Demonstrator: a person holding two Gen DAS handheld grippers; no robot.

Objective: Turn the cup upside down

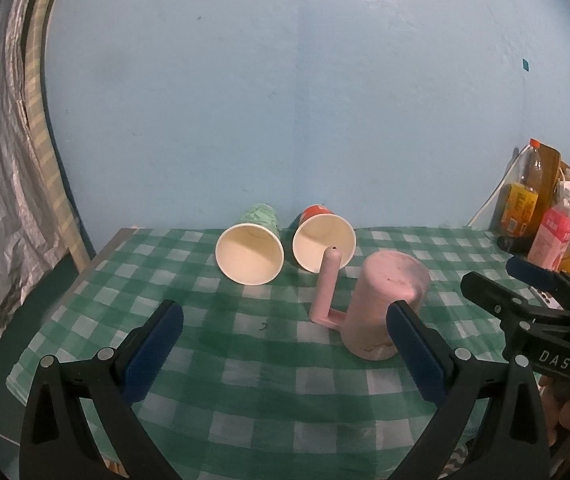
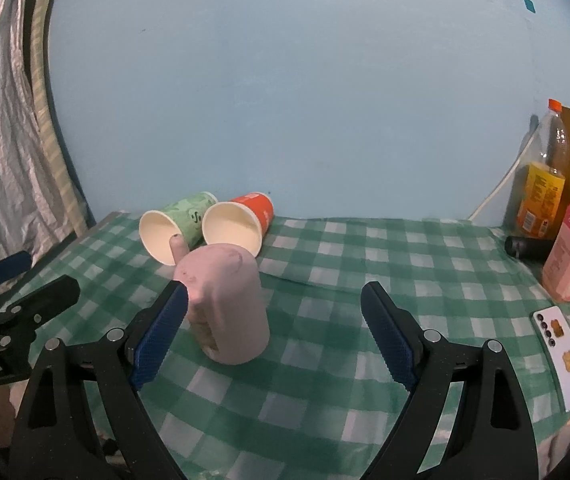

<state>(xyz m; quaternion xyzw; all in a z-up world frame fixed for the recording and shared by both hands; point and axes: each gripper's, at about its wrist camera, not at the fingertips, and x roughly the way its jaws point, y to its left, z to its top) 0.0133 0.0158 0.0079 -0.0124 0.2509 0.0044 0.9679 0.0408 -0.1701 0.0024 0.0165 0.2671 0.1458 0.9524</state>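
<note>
Left gripper [image 1: 285,328] and right gripper [image 2: 275,316] both spread wide, grasping nothing. Pink handled cup [image 1: 385,304] stands apparently mouth-down on the green checked tablecloth [image 1: 285,380]. Beyond, green paper cup [image 1: 251,250] and orange paper cup [image 1: 323,242] lie sideways.

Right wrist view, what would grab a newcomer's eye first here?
The pink plastic mug standing upside down, base up, mid-table on the green checked cloth, just ahead of the open right gripper. Behind it by the blue wall, a green paper cup and an orange paper cup lie on their sides, mouths toward the camera.
</note>
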